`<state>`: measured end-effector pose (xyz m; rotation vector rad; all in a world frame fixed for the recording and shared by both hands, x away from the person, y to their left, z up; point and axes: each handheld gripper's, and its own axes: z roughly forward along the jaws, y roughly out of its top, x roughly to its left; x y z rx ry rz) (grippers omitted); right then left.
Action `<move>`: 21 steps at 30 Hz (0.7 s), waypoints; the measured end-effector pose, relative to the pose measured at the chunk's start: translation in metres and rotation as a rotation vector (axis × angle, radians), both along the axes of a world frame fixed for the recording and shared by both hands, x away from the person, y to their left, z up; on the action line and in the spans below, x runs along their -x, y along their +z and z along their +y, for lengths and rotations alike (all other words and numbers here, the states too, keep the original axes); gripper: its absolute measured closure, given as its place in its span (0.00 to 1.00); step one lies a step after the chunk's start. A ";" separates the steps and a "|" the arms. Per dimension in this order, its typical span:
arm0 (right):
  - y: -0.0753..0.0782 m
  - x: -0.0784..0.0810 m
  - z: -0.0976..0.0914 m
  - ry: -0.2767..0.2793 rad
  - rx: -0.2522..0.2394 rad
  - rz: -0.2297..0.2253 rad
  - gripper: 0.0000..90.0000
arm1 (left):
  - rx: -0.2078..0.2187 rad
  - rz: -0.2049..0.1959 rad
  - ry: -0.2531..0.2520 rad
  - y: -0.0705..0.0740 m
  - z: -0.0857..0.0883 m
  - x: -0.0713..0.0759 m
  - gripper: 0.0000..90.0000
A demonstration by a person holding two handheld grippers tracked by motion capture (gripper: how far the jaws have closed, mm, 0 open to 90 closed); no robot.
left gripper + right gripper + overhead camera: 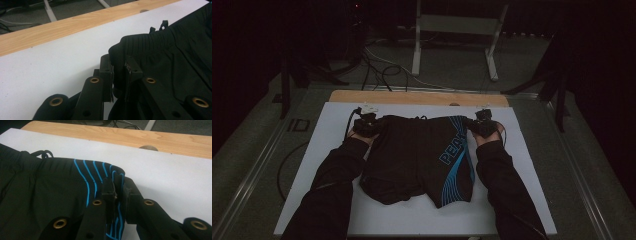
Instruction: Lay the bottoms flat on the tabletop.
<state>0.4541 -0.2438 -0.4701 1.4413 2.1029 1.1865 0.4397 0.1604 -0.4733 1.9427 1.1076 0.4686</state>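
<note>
Both my grippers are clamped on the shorts [417, 155]' waistband corners, left gripper [119, 75] and right gripper [119, 192], so the waistband runs straight across between them on the white board [332, 150], legs trailing back toward me.

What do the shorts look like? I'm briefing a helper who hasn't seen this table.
On the white board covering the wooden table lie black shorts, waistband toward the far edge. The left gripper and right gripper pinch its two waistband corners. Blue curved stripes and lettering down one leg mark them.
</note>
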 end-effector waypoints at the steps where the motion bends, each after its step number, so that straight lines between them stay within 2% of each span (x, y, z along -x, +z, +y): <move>1: -0.001 -0.002 0.001 -0.002 0.003 -0.001 0.91 | 0.000 0.005 0.012 -0.003 0.001 -0.003 0.89; 4: -0.004 -0.005 0.004 -0.009 0.001 0.007 0.90 | 0.002 0.024 0.023 -0.009 0.001 -0.007 0.88; 7: -0.008 -0.007 0.007 -0.009 0.032 0.016 0.91 | 0.002 0.041 0.026 -0.014 -0.001 -0.009 0.88; 10: -0.009 -0.008 0.007 -0.011 0.032 0.020 0.91 | -0.002 0.038 0.028 -0.015 -0.002 -0.010 0.88; 12: -0.011 -0.009 0.007 -0.013 0.031 0.018 0.85 | 0.017 0.075 0.029 -0.016 0.000 -0.012 0.85; 13: -0.011 -0.010 0.007 -0.015 0.028 0.019 0.78 | 0.027 0.095 0.029 -0.016 0.000 -0.013 0.78; 14: -0.010 -0.010 0.006 -0.017 0.018 0.015 0.69 | 0.014 0.103 0.036 -0.016 0.001 -0.013 0.64; 15: -0.010 -0.010 0.006 -0.017 0.018 0.015 0.69 | 0.014 0.103 0.036 -0.016 0.001 -0.013 0.54; 16: -0.010 -0.009 0.005 -0.017 0.000 0.009 0.69 | 0.014 0.103 0.036 -0.016 0.001 -0.013 0.54; 17: -0.010 -0.009 0.005 -0.017 0.000 0.009 0.63 | 0.005 0.125 0.040 -0.015 0.001 -0.013 0.54; 18: -0.008 -0.008 0.004 -0.015 -0.016 0.011 0.52 | 0.006 0.140 0.036 -0.015 0.001 -0.013 0.40; 20: -0.004 -0.005 0.005 -0.011 -0.012 -0.004 0.41 | 0.013 0.145 0.031 -0.013 0.002 -0.011 0.31; 21: -0.004 -0.005 0.005 -0.011 -0.012 -0.004 0.41 | 0.013 0.145 0.031 -0.013 0.002 -0.011 0.27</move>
